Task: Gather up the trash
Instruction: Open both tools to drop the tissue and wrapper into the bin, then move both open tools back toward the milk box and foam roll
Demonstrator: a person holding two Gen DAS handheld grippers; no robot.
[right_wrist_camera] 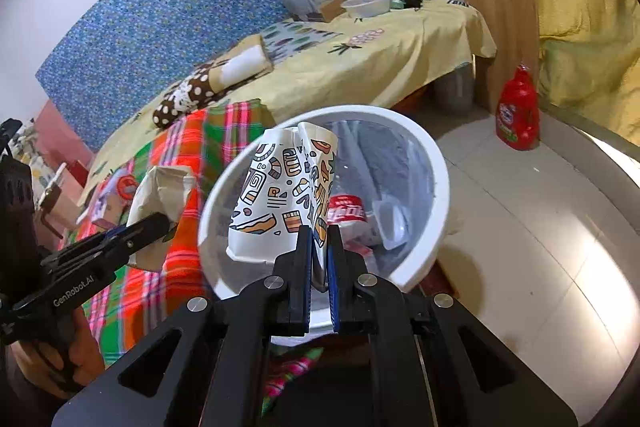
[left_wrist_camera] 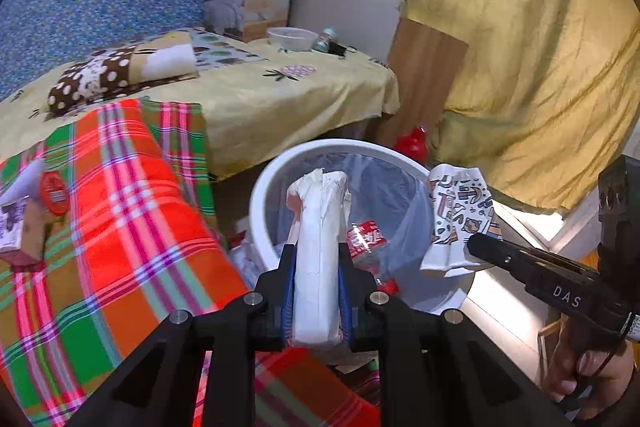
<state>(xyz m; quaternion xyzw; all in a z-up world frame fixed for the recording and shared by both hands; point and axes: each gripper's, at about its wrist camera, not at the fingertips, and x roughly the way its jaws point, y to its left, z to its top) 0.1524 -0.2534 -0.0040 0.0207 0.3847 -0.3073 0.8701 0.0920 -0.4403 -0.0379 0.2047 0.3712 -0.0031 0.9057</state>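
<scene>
A white trash bin (left_wrist_camera: pixel 264 195) with a clear liner stands on the floor beside the bed; it also shows in the right wrist view (right_wrist_camera: pixel 436 187). A red-labelled wrapper (left_wrist_camera: pixel 366 237) lies inside it (right_wrist_camera: pixel 346 213). My left gripper (left_wrist_camera: pixel 318 259) is shut on a crumpled white paper bag (left_wrist_camera: pixel 320 227) and holds it over the bin's near rim; the bag shows in the right wrist view (right_wrist_camera: pixel 160 195). My right gripper (right_wrist_camera: pixel 319 239) is shut on a flattened patterned paper cup (right_wrist_camera: pixel 280 187), held over the bin; the cup shows in the left wrist view (left_wrist_camera: pixel 456 219).
A red-and-green plaid blanket (left_wrist_camera: pixel 120 211) covers the bed edge left of the bin. A small carton with a red cap (left_wrist_camera: pixel 28 223) lies on it. A red bottle (right_wrist_camera: pixel 518 115) stands on the tiled floor by a wooden board. A box and a bowl (left_wrist_camera: pixel 292 38) sit at the bed's far end.
</scene>
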